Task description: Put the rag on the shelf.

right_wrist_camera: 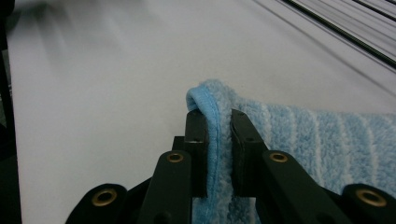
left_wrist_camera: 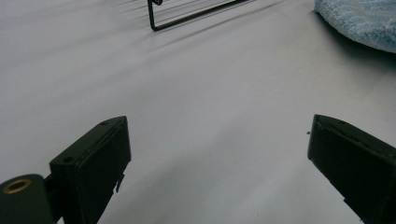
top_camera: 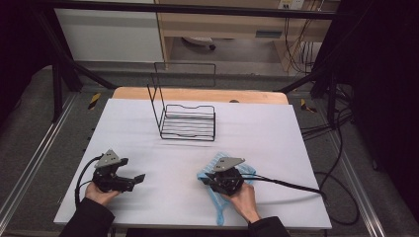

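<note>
Towel [right_wrist_camera: 299,140] | right gripper [right_wrist_camera: 218,140] fingers clamp hem | left gripper [left_wrist_camera: 217,158] fingers wide, empty

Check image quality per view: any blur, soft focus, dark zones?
High view: sharp on the white table, surroundings dark. Left gripper view: wire rack streaked and soft, left claw jaws sharp. Right gripper view: far table smeared, blue towel edge crisp in the right claw.

fluffy blue terry towel [right_wrist_camera: 322,140], thin black wire rack [top_camera: 188,123], smooth matt white table [top_camera: 276,143] w/ wood edge.
</note>
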A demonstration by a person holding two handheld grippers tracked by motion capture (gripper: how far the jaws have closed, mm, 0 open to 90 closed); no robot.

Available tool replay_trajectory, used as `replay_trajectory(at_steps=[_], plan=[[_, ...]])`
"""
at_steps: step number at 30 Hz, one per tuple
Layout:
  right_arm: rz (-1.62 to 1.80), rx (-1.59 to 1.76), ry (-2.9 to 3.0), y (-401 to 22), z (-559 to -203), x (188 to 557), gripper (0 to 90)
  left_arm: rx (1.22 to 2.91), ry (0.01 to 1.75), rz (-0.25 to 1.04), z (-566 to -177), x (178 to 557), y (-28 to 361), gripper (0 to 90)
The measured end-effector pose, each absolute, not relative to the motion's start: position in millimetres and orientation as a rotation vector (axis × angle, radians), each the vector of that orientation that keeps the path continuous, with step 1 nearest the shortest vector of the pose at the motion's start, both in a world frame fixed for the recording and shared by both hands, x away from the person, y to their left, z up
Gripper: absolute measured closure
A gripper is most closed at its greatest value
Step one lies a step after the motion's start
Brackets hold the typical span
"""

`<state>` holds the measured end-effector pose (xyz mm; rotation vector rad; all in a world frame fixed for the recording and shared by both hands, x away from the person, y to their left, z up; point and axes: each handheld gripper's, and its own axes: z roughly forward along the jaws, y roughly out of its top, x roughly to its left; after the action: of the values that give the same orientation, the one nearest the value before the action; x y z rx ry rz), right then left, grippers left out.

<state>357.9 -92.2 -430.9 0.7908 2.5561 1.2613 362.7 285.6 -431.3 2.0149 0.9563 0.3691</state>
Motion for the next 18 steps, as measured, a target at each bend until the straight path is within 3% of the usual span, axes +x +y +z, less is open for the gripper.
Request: replay_trajectory(at_steps=[14,18], plan=[[1.253,0.717,2.626,-70,-439,352,78.5,2.017,0.958,0.368,-431,363,286,6.0],[1.249,0.723,2.64,-68,-444,353,73.5,2.016,0.961,0.365,-431,363,286,6.0]])
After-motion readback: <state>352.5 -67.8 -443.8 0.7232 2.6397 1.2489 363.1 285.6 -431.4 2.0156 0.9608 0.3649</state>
